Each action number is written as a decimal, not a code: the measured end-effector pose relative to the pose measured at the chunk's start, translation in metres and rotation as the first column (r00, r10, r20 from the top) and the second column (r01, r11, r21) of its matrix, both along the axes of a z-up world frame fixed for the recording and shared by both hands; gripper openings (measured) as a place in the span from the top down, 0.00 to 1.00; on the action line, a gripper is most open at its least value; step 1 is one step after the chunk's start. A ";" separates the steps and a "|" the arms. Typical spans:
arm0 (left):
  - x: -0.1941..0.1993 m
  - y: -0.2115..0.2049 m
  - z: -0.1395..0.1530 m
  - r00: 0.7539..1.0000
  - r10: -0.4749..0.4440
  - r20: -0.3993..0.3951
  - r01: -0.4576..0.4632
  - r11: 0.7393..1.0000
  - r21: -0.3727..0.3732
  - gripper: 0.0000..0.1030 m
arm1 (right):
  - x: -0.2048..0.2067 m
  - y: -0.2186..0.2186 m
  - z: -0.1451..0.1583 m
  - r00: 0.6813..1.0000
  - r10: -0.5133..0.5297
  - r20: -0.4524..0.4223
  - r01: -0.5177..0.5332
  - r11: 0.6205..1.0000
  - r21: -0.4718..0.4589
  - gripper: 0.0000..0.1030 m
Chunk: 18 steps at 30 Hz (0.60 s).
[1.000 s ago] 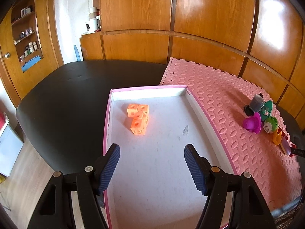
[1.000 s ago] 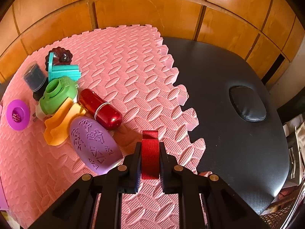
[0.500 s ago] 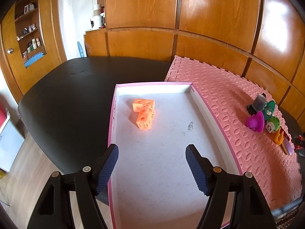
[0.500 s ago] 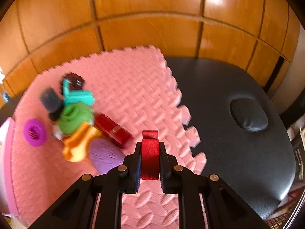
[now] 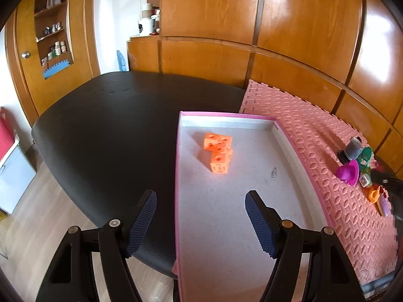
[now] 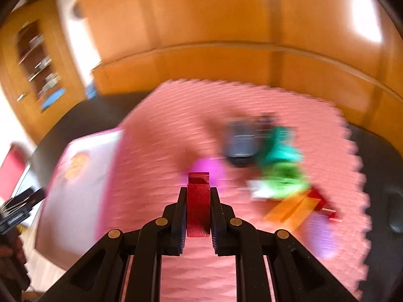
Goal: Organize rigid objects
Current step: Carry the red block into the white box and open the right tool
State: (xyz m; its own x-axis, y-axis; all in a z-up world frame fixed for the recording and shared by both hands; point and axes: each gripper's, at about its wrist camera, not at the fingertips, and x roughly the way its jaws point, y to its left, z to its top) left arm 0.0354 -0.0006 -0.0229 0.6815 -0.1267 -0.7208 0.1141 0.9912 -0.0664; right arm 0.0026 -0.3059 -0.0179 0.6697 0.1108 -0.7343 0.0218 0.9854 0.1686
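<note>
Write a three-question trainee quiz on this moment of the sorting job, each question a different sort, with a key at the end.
1. True or false: the right tool is shut on a red block.
2. Multiple choice: what lies inside the pink-rimmed tray? A) a purple disc B) orange cubes C) nothing
3. Short answer: is anything between the fingers of the left tool?

Key
1. True; the pads press on the block's two sides.
2. B; the cubes sit clustered toward the tray's far end.
3. No; the fingers stand apart with only the tray floor and table edge showing between them.
</note>
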 end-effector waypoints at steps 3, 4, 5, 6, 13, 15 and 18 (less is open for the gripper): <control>0.001 0.007 -0.002 1.000 0.013 -0.005 -0.013 1.000 -0.002 0.29 | 0.028 0.051 -0.004 0.992 0.126 -0.017 -0.126 0.992 0.013 0.87; 0.002 0.009 -0.003 1.000 0.018 -0.008 -0.018 1.000 -0.005 0.29 | 0.037 0.066 -0.006 0.987 0.160 -0.024 -0.160 0.987 0.015 0.87; 0.003 0.011 -0.004 1.000 0.022 -0.011 -0.023 1.000 -0.008 0.29 | 0.046 0.080 -0.009 0.982 0.188 -0.033 -0.188 0.982 0.010 0.87; 0.003 0.013 -0.005 1.000 0.027 -0.012 -0.027 1.000 -0.011 0.29 | 0.054 0.092 -0.011 0.977 0.211 -0.041 -0.212 0.977 0.002 0.87; 0.006 0.023 -0.007 0.999 0.048 -0.020 -0.048 0.998 -0.029 0.29 | 0.102 0.142 -0.028 0.955 0.279 -0.096 -0.281 0.960 -0.004 0.87; 0.007 0.025 -0.008 0.998 0.050 -0.024 -0.051 0.998 -0.033 0.29 | 0.114 0.151 -0.033 0.953 0.282 -0.110 -0.284 0.959 0.001 0.87; 0.009 0.025 -0.011 0.998 0.048 -0.031 -0.049 0.998 -0.036 0.29 | 0.131 0.156 -0.040 0.949 0.291 -0.119 -0.287 0.957 0.047 0.86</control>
State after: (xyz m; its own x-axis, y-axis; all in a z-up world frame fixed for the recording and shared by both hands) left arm 0.0444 0.0244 -0.0334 0.6658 -0.1207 -0.7363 0.0631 0.9924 -0.1056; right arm 0.1339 -0.1496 -0.0577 0.5100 0.3083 -0.8030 -0.2410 0.9474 0.2107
